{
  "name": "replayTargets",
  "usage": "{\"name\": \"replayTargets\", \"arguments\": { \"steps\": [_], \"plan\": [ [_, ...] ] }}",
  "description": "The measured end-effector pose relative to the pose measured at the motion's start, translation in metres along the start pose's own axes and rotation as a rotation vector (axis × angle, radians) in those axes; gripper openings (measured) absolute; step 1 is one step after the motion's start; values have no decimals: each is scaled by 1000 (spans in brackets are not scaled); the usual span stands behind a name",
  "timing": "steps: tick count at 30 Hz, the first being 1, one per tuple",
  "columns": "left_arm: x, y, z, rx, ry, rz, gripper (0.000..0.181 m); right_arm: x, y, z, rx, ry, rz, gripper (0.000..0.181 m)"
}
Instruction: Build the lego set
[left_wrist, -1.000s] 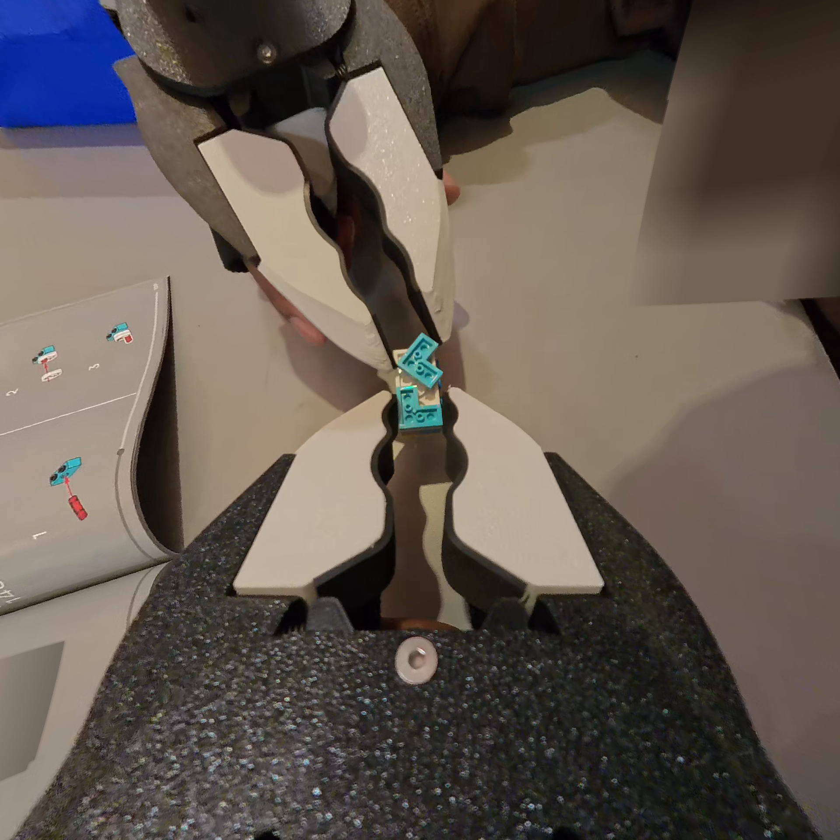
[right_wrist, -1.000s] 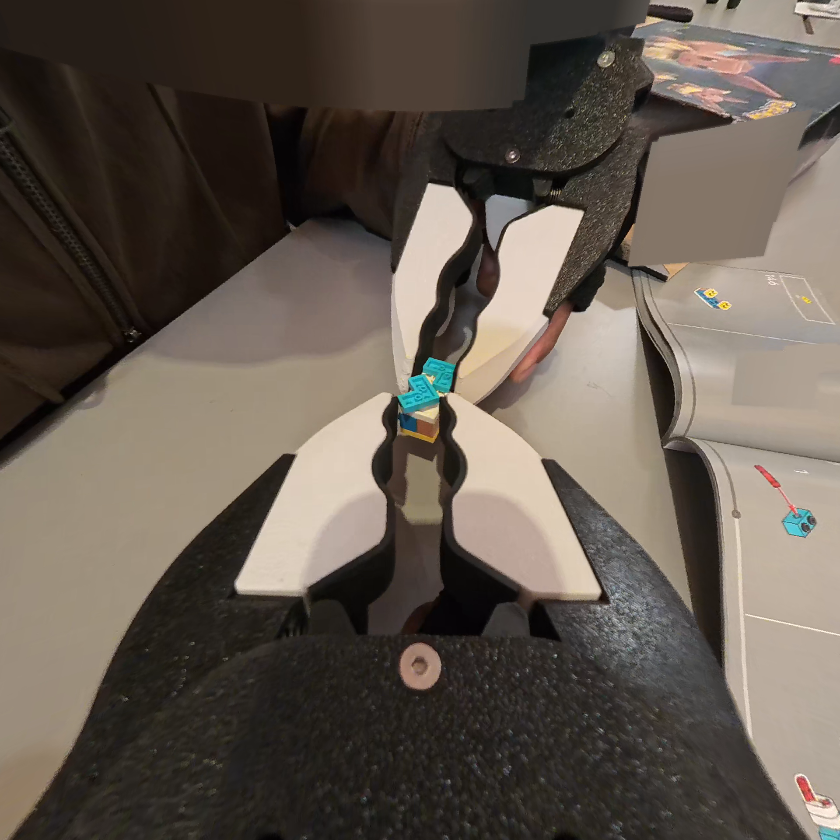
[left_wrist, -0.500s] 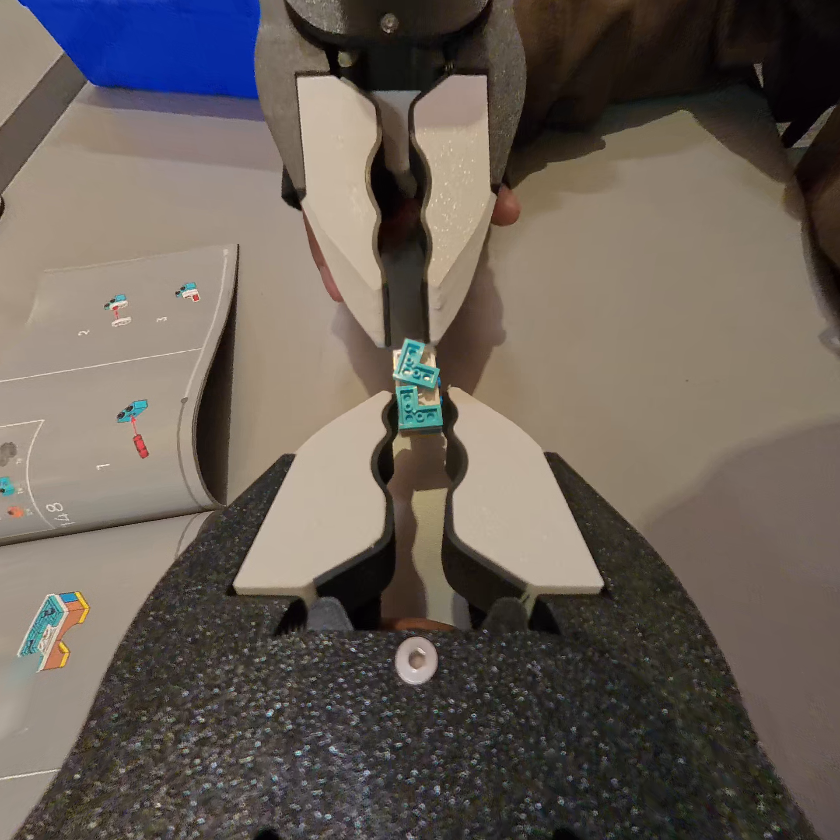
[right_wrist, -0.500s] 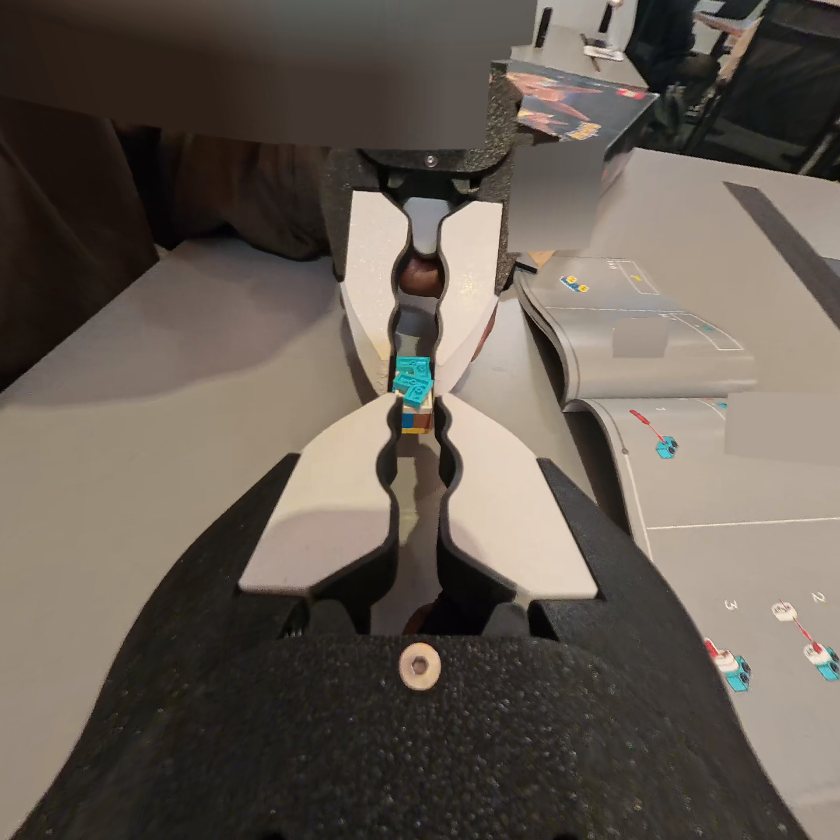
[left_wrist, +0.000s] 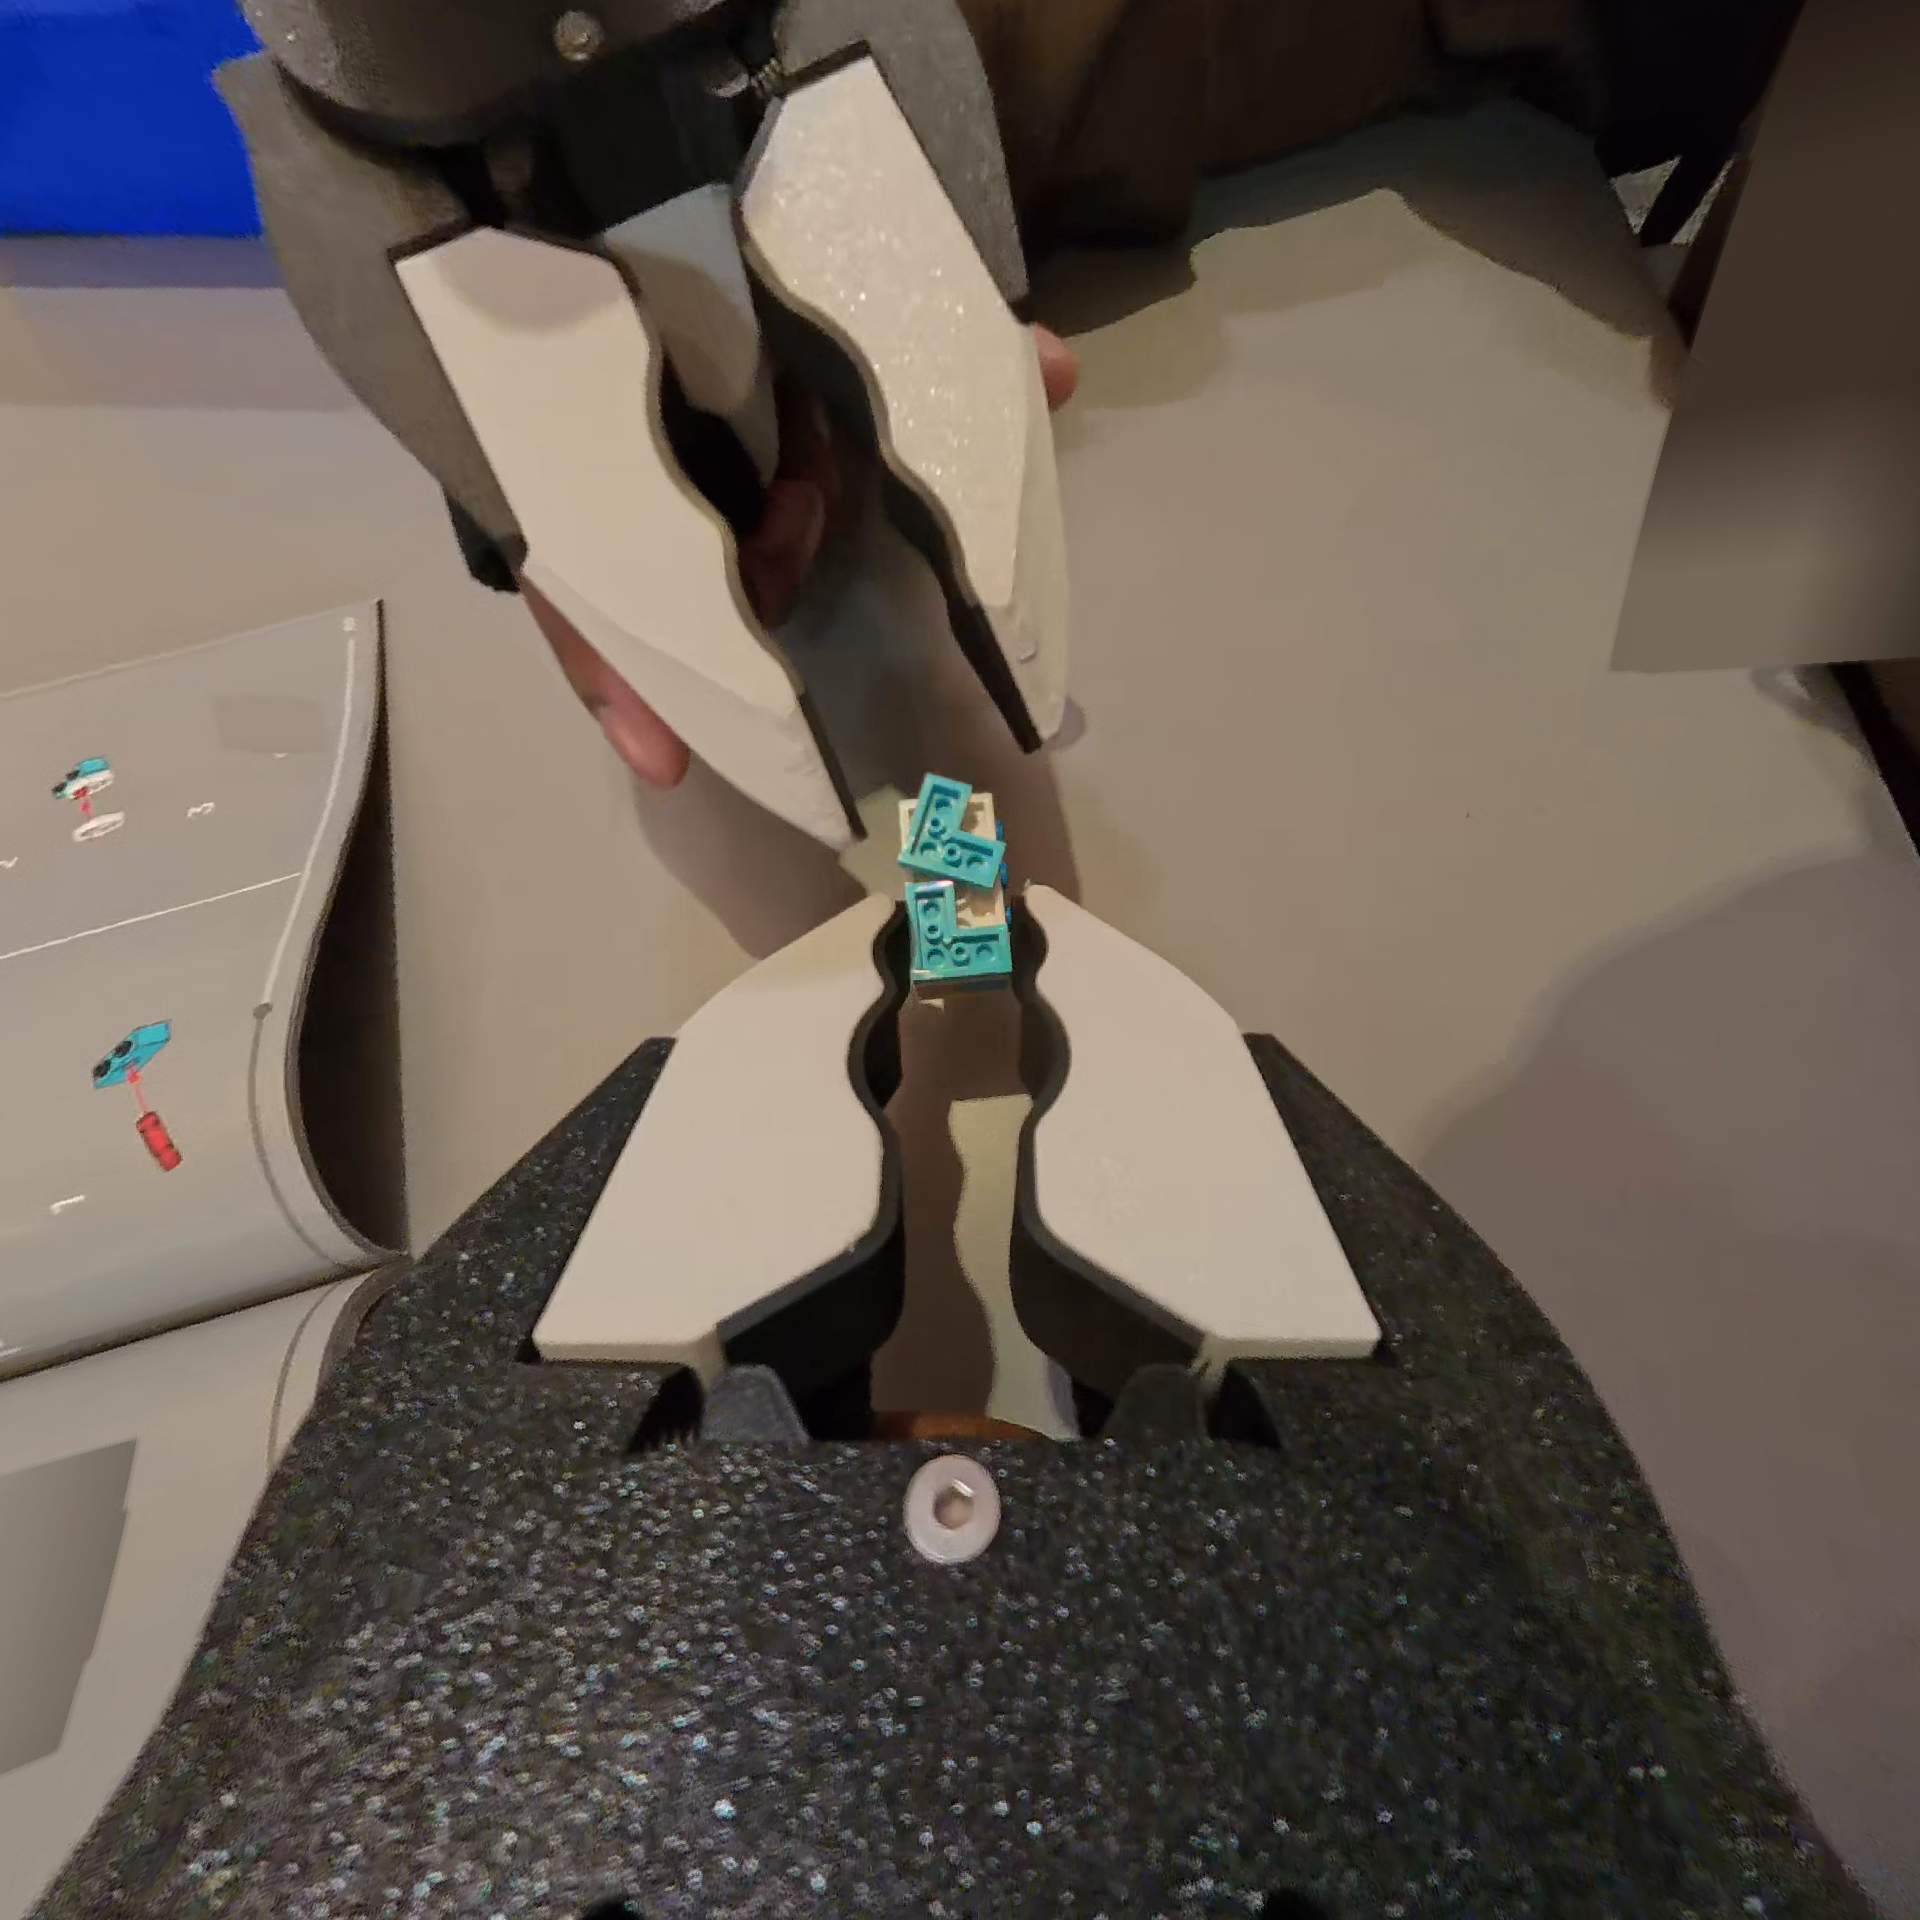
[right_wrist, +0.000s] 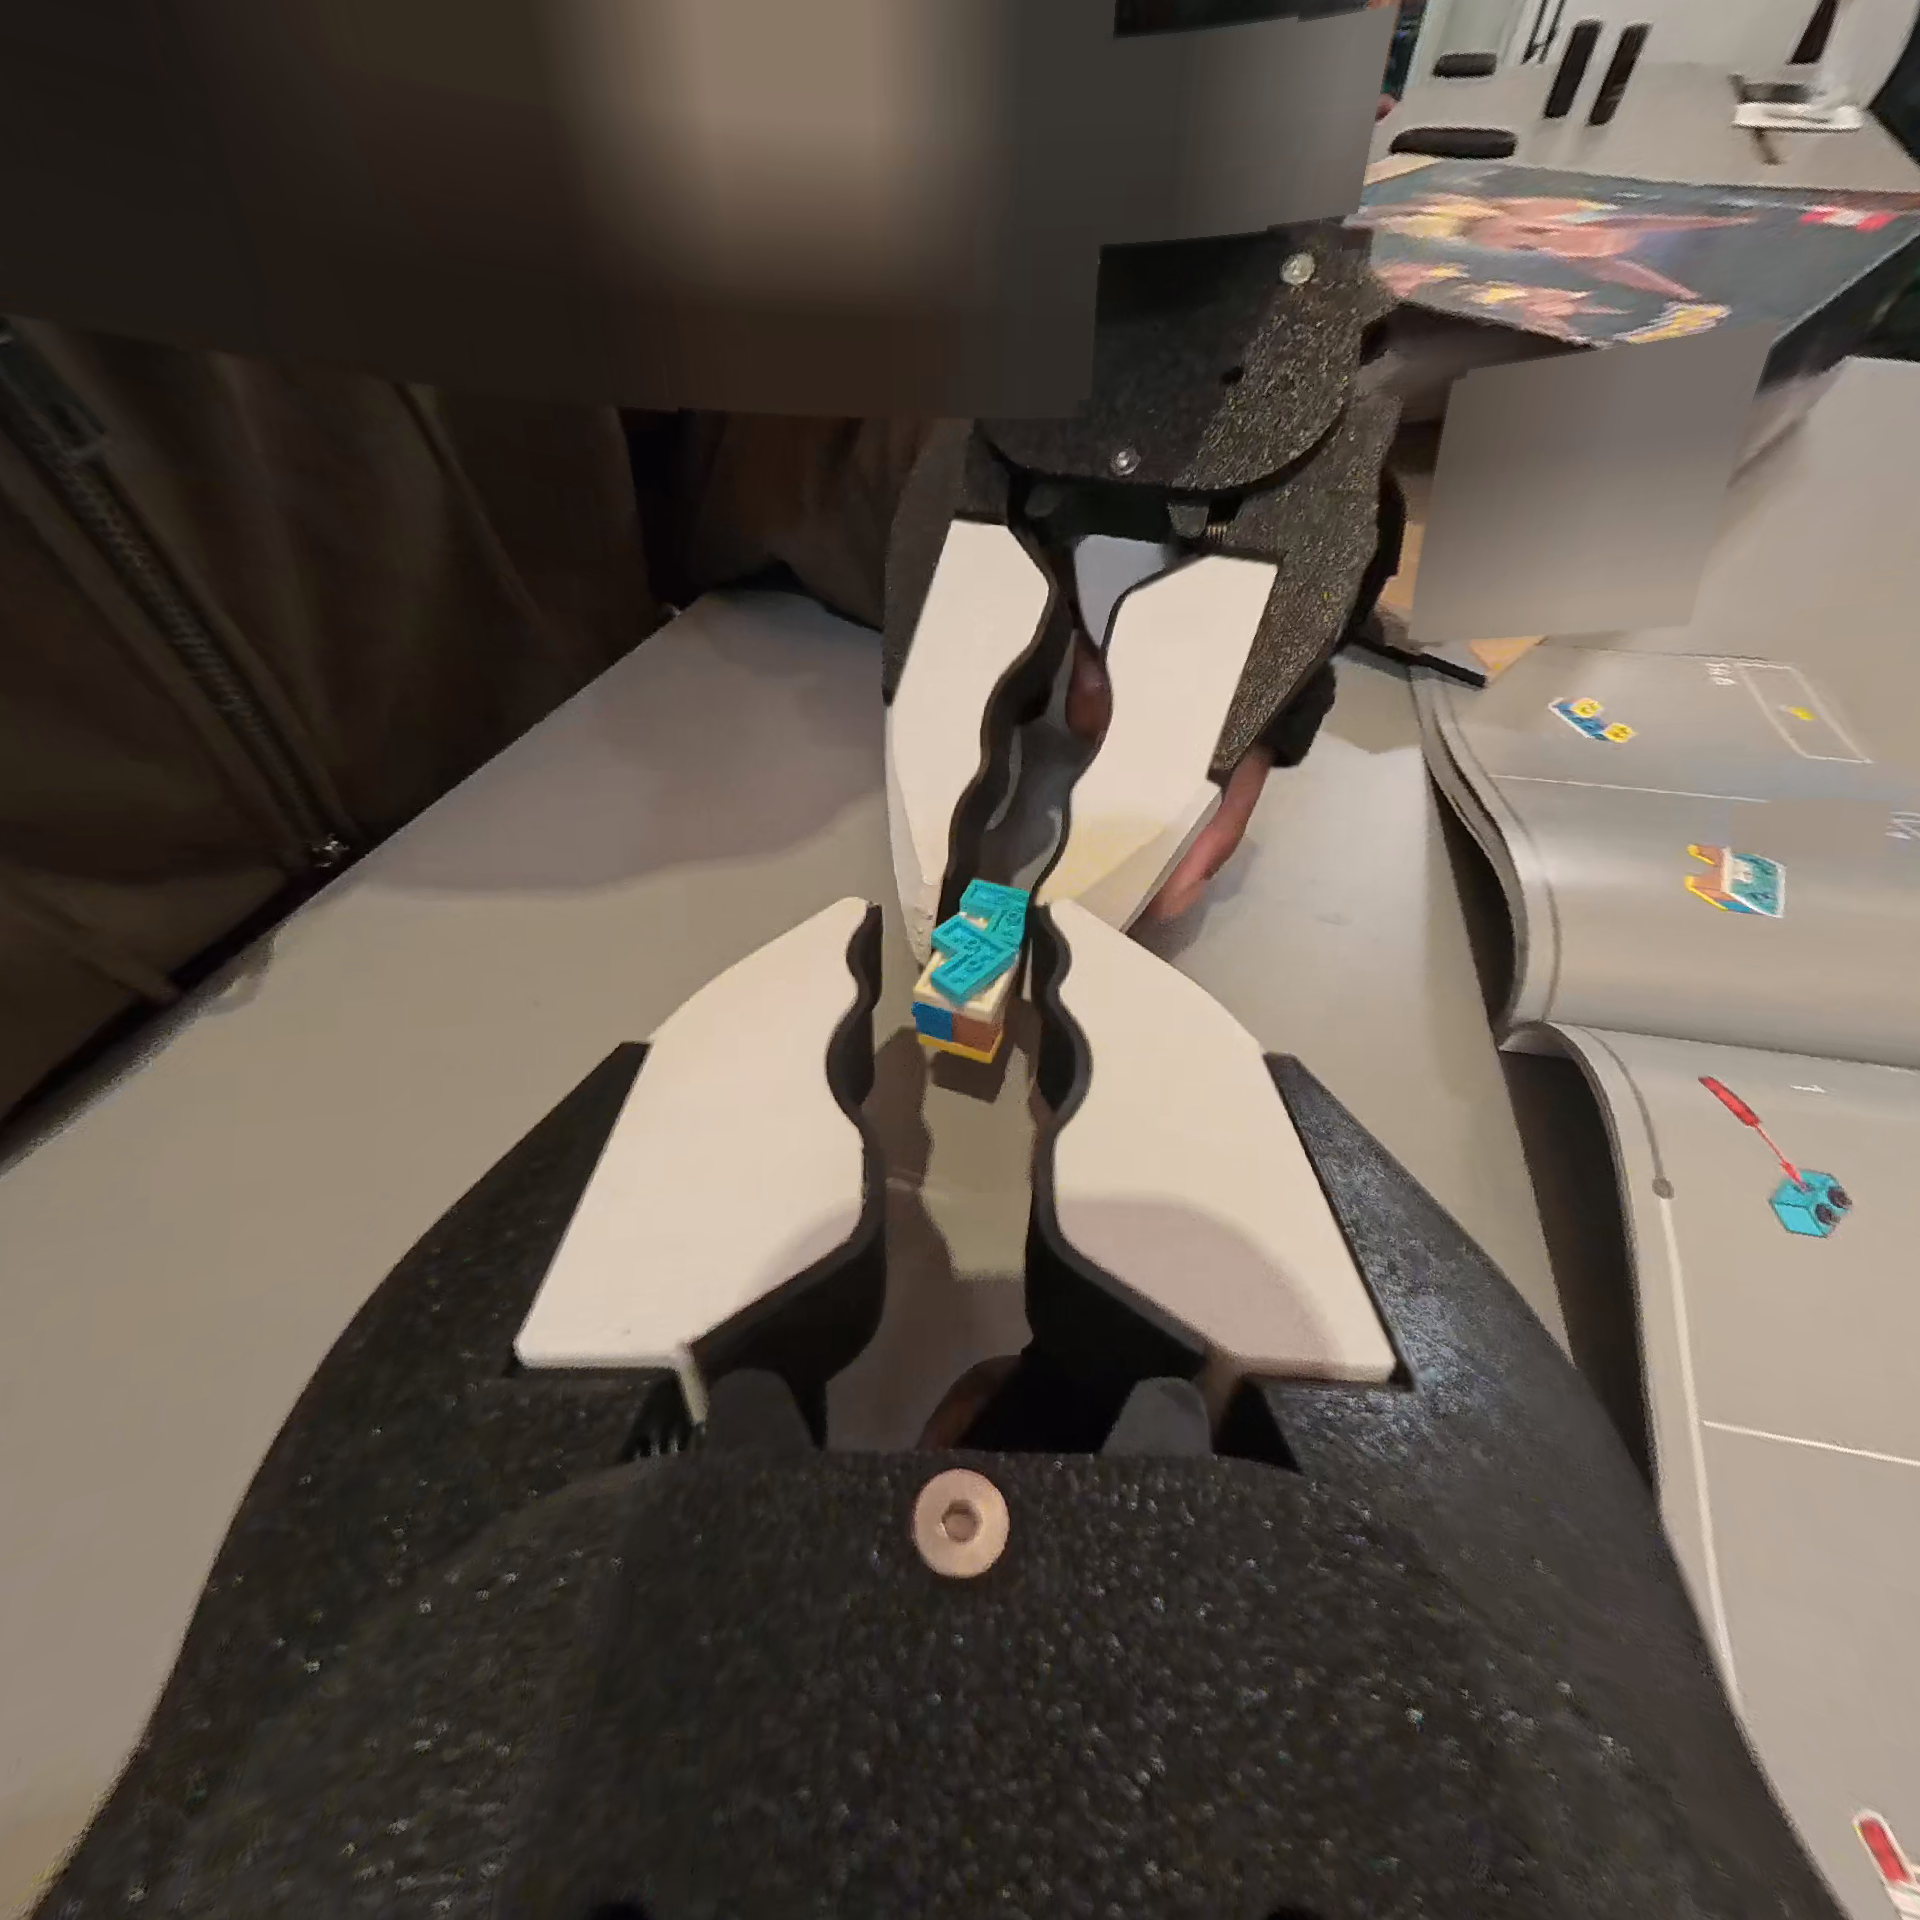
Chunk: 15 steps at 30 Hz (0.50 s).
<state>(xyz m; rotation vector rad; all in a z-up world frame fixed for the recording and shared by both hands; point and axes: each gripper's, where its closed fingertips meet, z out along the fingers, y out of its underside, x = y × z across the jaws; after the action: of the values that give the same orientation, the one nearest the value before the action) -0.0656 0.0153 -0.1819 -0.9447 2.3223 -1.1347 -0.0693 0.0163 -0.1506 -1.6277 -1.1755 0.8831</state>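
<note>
The left gripper (left_wrist: 961, 940) clenched the small teal-topped stacked-brick lego assembly (left_wrist: 958, 940); the right gripper (right_wrist: 954, 940) stood released around it — open grey instruction booklet (right_wrist: 1714, 831) at right.

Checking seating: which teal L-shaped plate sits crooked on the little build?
The teal L-shaped plate farther from the left gripper: it sits skewed, while the nearer plate lies square between the left fingertips.

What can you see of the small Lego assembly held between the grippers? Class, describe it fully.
The Lego assembly is a small plastic stack: two teal L-shaped plates, one askew, on a cream layer, with blue, brown and yellow bricks beneath. It is held above the table, pinched by the left gripper. The right gripper is open, its fingertips beside the far end.
</note>
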Motion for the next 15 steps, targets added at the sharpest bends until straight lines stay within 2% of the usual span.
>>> {"name": "replayTargets", "arguments": {
  "steps": [5,15],
  "plan": [
    [1,-1,0,-1,-2,4,18,2,10,7,-82,35,-20,27],
    [-14,9,-2,-45,-67,-44,18,20,19,9,-161,248,-12,15]
  ]
}}
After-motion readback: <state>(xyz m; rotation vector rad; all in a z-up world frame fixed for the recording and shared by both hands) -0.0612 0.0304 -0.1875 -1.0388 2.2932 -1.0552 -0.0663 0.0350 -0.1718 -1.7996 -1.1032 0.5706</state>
